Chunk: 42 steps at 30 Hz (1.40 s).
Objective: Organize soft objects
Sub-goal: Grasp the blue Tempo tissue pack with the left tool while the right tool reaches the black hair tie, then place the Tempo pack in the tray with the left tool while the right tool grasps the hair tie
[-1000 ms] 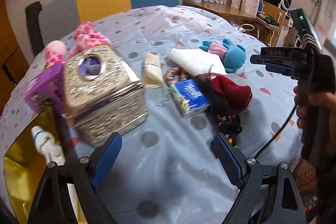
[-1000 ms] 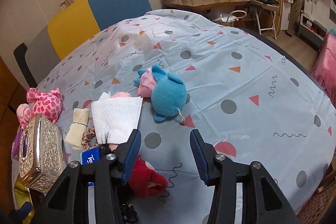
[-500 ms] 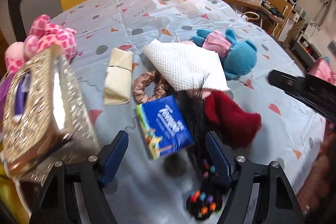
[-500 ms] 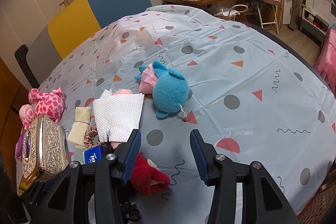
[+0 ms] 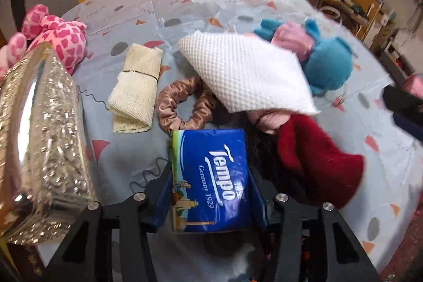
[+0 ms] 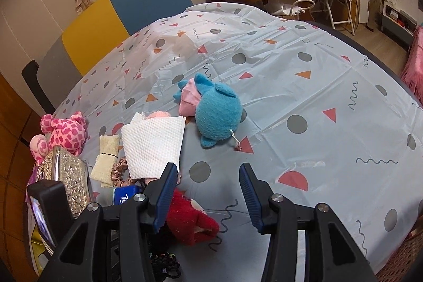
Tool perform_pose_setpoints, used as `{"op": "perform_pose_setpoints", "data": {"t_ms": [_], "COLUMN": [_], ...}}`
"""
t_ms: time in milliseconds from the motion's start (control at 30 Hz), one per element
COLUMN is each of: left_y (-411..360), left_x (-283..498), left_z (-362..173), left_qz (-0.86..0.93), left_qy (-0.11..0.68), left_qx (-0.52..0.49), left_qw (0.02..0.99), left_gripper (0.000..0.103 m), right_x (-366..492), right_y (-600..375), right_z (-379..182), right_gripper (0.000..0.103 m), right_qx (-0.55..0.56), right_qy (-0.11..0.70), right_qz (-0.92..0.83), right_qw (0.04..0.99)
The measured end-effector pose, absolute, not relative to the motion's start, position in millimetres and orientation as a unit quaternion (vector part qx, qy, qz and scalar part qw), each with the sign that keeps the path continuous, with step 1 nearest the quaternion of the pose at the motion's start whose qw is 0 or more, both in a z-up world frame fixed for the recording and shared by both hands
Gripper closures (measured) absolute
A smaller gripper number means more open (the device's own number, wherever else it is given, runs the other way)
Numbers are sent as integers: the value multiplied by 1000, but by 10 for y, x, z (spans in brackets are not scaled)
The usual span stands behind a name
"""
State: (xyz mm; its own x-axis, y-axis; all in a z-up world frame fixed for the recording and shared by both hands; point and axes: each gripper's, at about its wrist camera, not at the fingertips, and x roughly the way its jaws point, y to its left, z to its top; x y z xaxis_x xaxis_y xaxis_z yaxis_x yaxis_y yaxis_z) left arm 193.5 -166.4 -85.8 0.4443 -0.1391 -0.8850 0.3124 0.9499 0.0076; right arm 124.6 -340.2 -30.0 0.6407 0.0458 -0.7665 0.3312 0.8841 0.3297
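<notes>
A blue Tempo tissue pack [image 5: 211, 176] lies on the patterned tablecloth [image 5: 185, 4]. My left gripper [image 5: 210, 171] is down over it, its jaws closing, and both blue pads touch the pack's sides. Just beyond the pack lie a brown scrunchie [image 5: 171, 107], a white waffle cloth [image 5: 248, 73] and a red plush doll with dark hair [image 5: 312, 149]. A blue plush in a pink dress [image 6: 218, 112] sits mid-table. My right gripper [image 6: 208, 168] hovers open above the cloth with nothing between its fingers.
A silver embossed tissue box [image 5: 45, 136] stands close on the left, with a pink spotted plush [image 5: 60, 38] behind it. A folded cream cloth [image 5: 136, 89] lies beside the scrunchie. Beaded hair ties [image 6: 164, 266] lie near the front edge. Chairs stand behind the table.
My left gripper has come down and forward over the tissue pack, and its jaws have narrowed from wide open onto the pack's sides. The right gripper has stayed where it was.
</notes>
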Motion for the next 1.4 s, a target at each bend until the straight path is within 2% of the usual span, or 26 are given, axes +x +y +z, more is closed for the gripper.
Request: {"op": "perform_pose_setpoints", "data": {"t_ms": [233,467,700,833,1100,1267,1333,1400], "left_y": [-1507,-1362,-1261,-1209,-1169,-1188,-1184,-1180], "left_x": [1725,1805,1968,2002,2026,2015,2023,2022], "left_z": [-487,-108,-104,-88,-67,-55,-40,-6], "left_qz": [-180,-201,-203,-203,-202,-204,-207,-209], "left_qy": [481,487,508,503,500,496,495,492], "left_qx": [37,1,-32,-44,-58,-59,-65,-65], "left_qw": [857,850,836,839,840,842,841,843], "left_gripper": [51,51,51,51,51,51,51,51], "right_x": [1247,1256,1273,1334,1447,1601,1645,1663], "right_y": [-3420,-3396,-3353,-3241,-2528,-2525,-2469,-2355], "right_z": [-340,-377,-398,-455,-639,-868,-943,-1017], "right_gripper": [54,54,54,54,54,46,46,52], "right_qx": [234,230,237,275,222,254,254,215], "right_qy": [424,433,437,450,530,562,574,592], "right_qz": [-82,-82,-56,41,204,158,160,154], "right_qw": [871,868,866,849,792,771,762,761]}}
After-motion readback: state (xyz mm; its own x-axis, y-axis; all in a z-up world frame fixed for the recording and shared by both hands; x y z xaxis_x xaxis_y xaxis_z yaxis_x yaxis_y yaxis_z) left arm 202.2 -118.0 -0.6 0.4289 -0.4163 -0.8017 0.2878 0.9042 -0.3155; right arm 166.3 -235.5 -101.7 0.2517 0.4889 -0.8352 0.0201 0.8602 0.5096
